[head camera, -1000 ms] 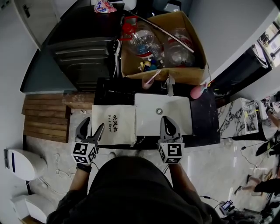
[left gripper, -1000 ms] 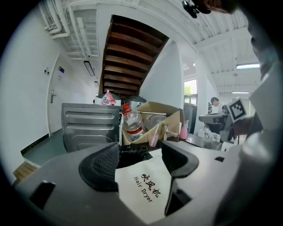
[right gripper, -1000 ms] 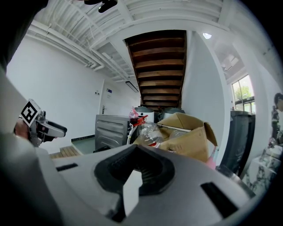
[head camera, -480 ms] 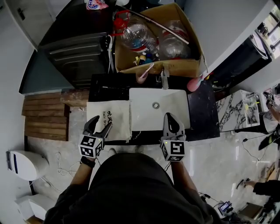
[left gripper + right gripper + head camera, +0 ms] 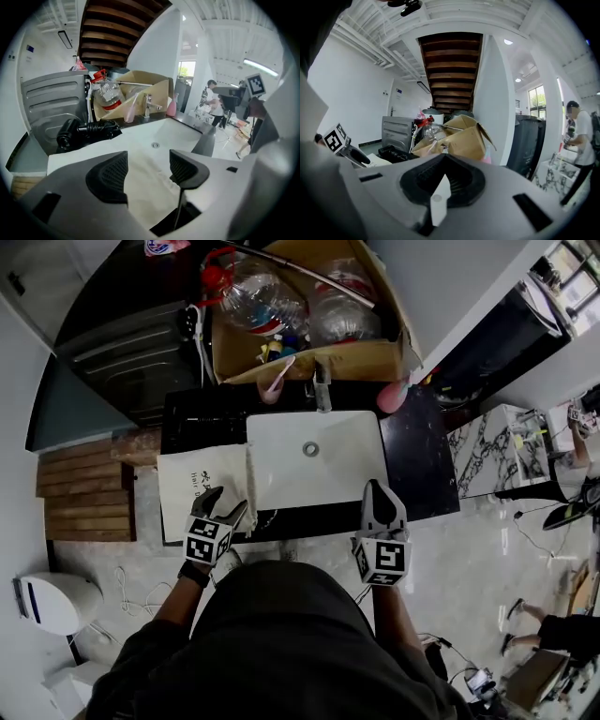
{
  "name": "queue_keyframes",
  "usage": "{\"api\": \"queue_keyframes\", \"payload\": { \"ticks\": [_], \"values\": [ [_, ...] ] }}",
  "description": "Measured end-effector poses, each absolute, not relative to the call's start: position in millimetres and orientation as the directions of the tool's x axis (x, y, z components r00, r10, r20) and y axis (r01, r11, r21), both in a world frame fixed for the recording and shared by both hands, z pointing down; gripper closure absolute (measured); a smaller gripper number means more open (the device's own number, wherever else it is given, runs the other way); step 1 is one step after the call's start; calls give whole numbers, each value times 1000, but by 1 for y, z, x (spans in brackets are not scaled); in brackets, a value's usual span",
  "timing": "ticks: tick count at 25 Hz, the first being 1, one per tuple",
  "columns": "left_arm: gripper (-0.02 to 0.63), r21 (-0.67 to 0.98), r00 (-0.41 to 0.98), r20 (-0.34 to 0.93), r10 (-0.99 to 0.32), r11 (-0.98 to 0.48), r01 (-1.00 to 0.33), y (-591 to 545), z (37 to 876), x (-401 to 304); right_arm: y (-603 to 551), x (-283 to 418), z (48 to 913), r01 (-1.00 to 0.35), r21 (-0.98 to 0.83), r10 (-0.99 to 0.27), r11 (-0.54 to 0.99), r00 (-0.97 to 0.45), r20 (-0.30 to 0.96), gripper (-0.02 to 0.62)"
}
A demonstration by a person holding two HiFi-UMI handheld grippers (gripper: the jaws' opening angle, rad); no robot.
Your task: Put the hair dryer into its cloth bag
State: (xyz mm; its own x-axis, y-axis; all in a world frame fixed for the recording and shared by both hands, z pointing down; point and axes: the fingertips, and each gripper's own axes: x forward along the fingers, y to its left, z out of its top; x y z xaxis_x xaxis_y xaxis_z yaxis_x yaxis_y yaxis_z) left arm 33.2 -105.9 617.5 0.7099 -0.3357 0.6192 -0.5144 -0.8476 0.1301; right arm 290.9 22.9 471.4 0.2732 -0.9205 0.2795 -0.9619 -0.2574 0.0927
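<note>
I held my left gripper (image 5: 228, 502) (image 5: 150, 168) over the front edge of the table (image 5: 412, 456), its jaws spread apart with nothing pressed between them. Beneath them lay the white cloth bag (image 5: 192, 488) (image 5: 146, 187), flat on the table's left end with its right side just beside the white sink (image 5: 347, 465). My jaws hung above the bag's front right corner, and I could not tell whether either pad touched the cloth. The black hair dryer (image 5: 86, 131), its cord coiled against it, lay along the table's back left edge, behind the bag and apart from both grippers; the left gripper view showed it clearly, while from above it was lost against the dark table top. My right gripper (image 5: 376, 491) (image 5: 443, 180) was at the table's front edge, near the sink's front right corner, with its jaws pressed together and empty. At the back edge of the table the faucet (image 5: 322, 390) stood behind the sink, with a pink bottle (image 5: 394, 395) towards the back right corner. Behind the table sat an open cardboard box (image 5: 375, 352) with clear plastic bottles (image 5: 258, 301) inside, and a grey metal cabinet (image 5: 131, 352) stood to its left.
</note>
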Motion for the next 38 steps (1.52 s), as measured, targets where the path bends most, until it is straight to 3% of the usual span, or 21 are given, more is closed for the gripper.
{"api": "queue_keyframes", "payload": {
  "ticks": [10,14,17,38],
  "values": [
    [340,64,570,757,-319,-832,-551,-93,685,42,67,334,480,-935,108,-881,-338,355,314,594],
    [501,39,521,776,-356,-797,-602,-99,696,34,66,342,474,-933,120,-888,-340,361,284,594],
    [564,46,511,777,-366,-778,-627,-101,699,28,63,342,473,-936,124,-892,-330,352,284,594],
    [572,140,603,560,-568,-652,-745,-135,583,-13,13,294,468,-979,95,-944,-180,199,264,594]
  ]
}}
